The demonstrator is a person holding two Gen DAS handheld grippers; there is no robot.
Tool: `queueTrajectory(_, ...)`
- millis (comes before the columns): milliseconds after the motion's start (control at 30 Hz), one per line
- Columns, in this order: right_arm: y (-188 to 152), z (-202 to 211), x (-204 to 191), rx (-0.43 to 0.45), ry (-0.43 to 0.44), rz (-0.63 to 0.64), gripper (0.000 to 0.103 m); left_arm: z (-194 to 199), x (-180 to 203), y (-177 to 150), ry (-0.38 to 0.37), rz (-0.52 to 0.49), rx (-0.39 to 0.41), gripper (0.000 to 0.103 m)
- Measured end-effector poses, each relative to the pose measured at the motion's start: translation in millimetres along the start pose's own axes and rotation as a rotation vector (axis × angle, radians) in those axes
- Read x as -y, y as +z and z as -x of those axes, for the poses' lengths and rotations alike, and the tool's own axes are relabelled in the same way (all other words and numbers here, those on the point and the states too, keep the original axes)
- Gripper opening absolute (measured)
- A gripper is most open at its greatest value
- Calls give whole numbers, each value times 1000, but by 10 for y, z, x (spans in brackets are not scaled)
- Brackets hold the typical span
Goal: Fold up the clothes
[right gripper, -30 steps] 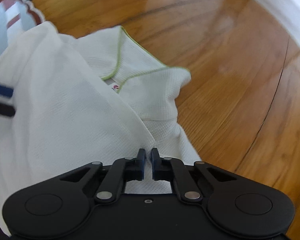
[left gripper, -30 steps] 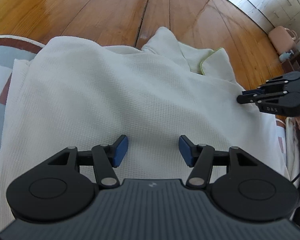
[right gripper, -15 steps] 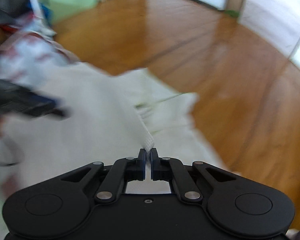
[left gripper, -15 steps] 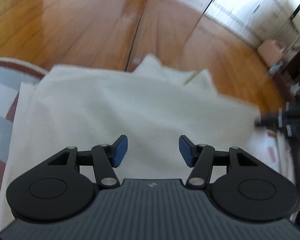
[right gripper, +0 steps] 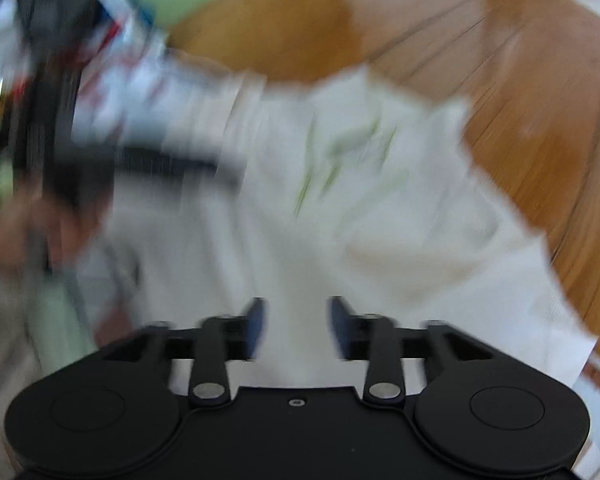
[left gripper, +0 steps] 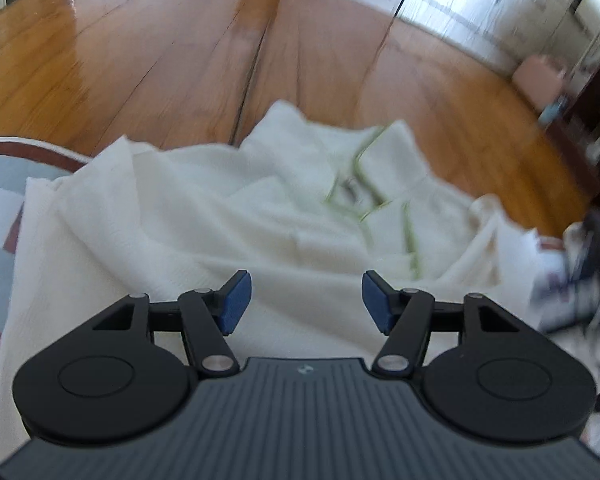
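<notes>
A white waffle-knit garment (left gripper: 204,224) with light green trim (left gripper: 410,236) lies rumpled on a patterned rug, its top end reaching onto the wooden floor. My left gripper (left gripper: 305,302) is open and empty, low over the near part of the garment. My right gripper (right gripper: 298,330) is open and empty above the same garment (right gripper: 380,208); that view is badly blurred by motion. The other gripper shows as a dark blurred bar in the right wrist view (right gripper: 168,162).
Glossy wooden floor (left gripper: 140,60) lies beyond the garment. The grey, white and dark red rug (left gripper: 4,176) shows at the left. A pink object (left gripper: 540,80) and dark furniture (left gripper: 596,132) stand far right. White cabinets (left gripper: 500,12) line the back wall.
My right gripper has opened and let go of the garment edge. The raised cloth has dropped into a rumpled heap with the green-trimmed opening showing. The left gripper stayed open.
</notes>
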State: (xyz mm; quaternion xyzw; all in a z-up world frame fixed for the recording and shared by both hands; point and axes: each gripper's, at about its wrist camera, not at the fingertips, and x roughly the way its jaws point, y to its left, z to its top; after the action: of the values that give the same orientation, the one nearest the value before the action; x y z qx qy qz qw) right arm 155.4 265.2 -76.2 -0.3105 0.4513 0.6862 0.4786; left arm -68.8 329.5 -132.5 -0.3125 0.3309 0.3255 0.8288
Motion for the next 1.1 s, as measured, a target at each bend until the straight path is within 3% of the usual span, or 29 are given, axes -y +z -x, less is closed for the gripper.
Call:
queueTrajectory(100, 373, -143, 202, 9, -33, -167, 47, -6, -76, 13, 18, 2, -5, 61)
queueTrajectory(200, 522, -474, 350, -13, -54, -305, 47, 55, -224, 126, 24, 28, 27, 61)
queueTrajectory(333, 471, -890, 383, -50, -238, -386, 48, 113, -425, 170, 76, 71, 40, 61)
queueTrajectory(433, 361, -970, 289, 32, -292, -328, 50, 118, -564, 151, 84, 123, 28, 61)
queueTrajectory(500, 271, -978, 183, 87, -319, -261, 31, 84, -583, 148, 88, 129, 18, 60)
queueTrajectory(533, 216, -975, 118, 108, -344, -203, 4, 67, -590, 148, 91, 129, 14, 60)
queueTrajectory(567, 164, -948, 56, 132, -363, -152, 2, 56, -591, 150, 94, 130, 14, 61)
queueTrajectory(700, 31, -630, -56, 289, -375, -178, 2, 76, -616, 163, 70, 138, 38, 61)
queueTrajectory(867, 172, -445, -64, 432, -353, -166, 2, 113, -693, 165, 50, 172, 57, 61)
queueTrajectory(1100, 582, -903, -167, 397, -407, -175, 4, 103, -690, 107, 103, 164, 44, 61)
